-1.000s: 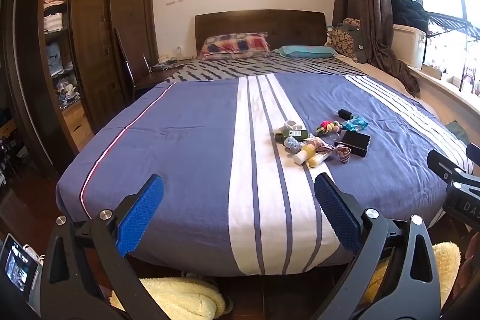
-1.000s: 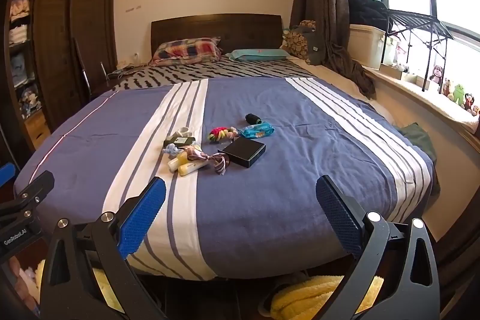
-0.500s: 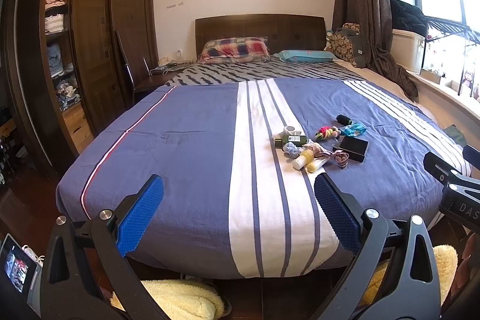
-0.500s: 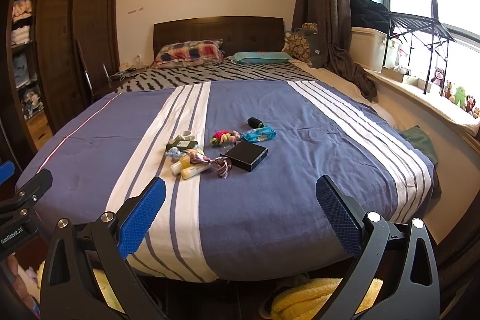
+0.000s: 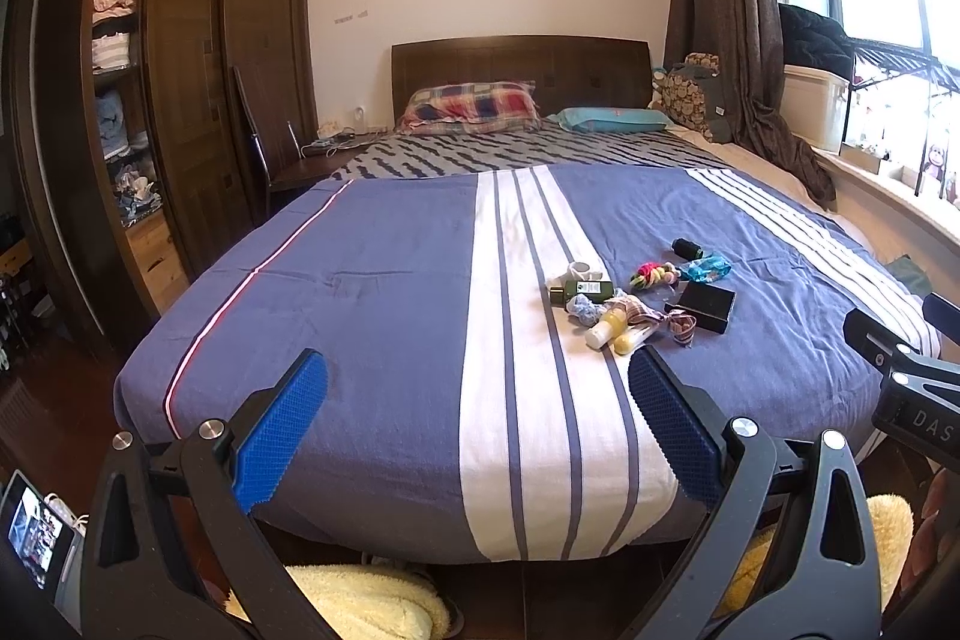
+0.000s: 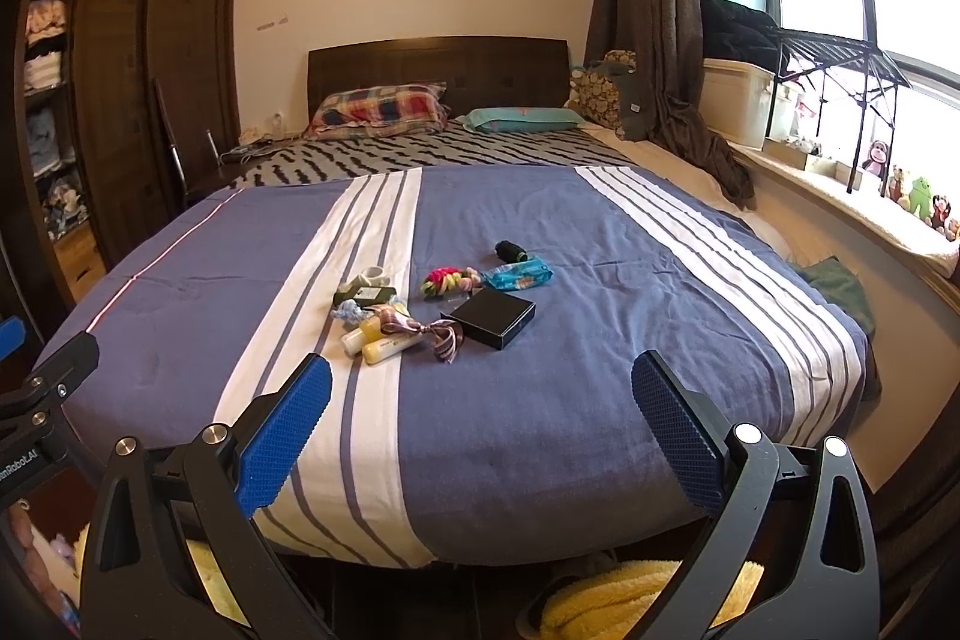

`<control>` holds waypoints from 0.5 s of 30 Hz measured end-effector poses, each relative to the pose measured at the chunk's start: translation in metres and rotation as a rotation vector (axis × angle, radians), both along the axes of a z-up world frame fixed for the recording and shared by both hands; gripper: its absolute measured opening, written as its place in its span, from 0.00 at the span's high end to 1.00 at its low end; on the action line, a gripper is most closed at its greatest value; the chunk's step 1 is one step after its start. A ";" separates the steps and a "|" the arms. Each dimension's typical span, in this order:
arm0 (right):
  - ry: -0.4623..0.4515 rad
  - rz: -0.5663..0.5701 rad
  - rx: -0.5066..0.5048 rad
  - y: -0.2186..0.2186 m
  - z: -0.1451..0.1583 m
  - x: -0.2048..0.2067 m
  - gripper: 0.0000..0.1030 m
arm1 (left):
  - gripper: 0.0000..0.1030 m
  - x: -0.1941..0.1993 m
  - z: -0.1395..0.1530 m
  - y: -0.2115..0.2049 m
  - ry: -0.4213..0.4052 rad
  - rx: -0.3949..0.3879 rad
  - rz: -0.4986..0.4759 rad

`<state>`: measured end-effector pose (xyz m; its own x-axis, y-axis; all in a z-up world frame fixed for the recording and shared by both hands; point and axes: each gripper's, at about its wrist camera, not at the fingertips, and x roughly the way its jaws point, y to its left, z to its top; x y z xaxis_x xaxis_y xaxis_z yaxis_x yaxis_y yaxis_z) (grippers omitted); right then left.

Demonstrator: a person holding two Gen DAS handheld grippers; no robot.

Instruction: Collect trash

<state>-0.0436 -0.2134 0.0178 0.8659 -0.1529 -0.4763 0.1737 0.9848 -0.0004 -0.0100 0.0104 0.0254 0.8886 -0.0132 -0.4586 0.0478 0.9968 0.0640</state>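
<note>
I hold both tools at the foot of the bed (image 5: 372, 292), above its near edge. The fingers of my left gripper (image 5: 477, 430) are spread wide with nothing between their blue pads; the fingers of my right gripper (image 6: 480, 430) are spread just as wide and hold nothing either.

The trash lies in one small cluster on the blue-and-white striped cover, well apart from both tools. From my left tool it sits at about one o'clock; from my right tool, at about eleven to twelve o'clock.

In that cluster a black box (image 6: 489, 317) lies flat at the right. Just left of it a striped ribbon (image 6: 441, 334) trails over two pale yellow tubes (image 6: 375, 340), which lie side by side, touching. Behind them a dark green bottle (image 6: 366, 293) rests on its side, with a small white roll (image 6: 372, 274) just beyond it and a light blue scrunchie (image 6: 348, 310) at its near side. Farther back, at twelve o'clock from the box, lie a pink-and-green braided piece (image 6: 447, 279), a turquoise wrapper (image 6: 519, 275) and a small black spool (image 6: 510, 251).

My left tool's black frame shows at nine o'clock in the right view.
</note>
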 end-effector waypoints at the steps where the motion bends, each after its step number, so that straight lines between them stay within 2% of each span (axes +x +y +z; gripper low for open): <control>1: -0.001 0.000 -0.001 0.000 0.000 0.000 0.03 | 0.08 0.000 0.000 0.000 -0.001 0.000 0.000; 15: -0.006 0.001 -0.005 0.001 0.002 0.000 0.03 | 0.08 -0.001 0.003 0.002 -0.013 0.002 0.005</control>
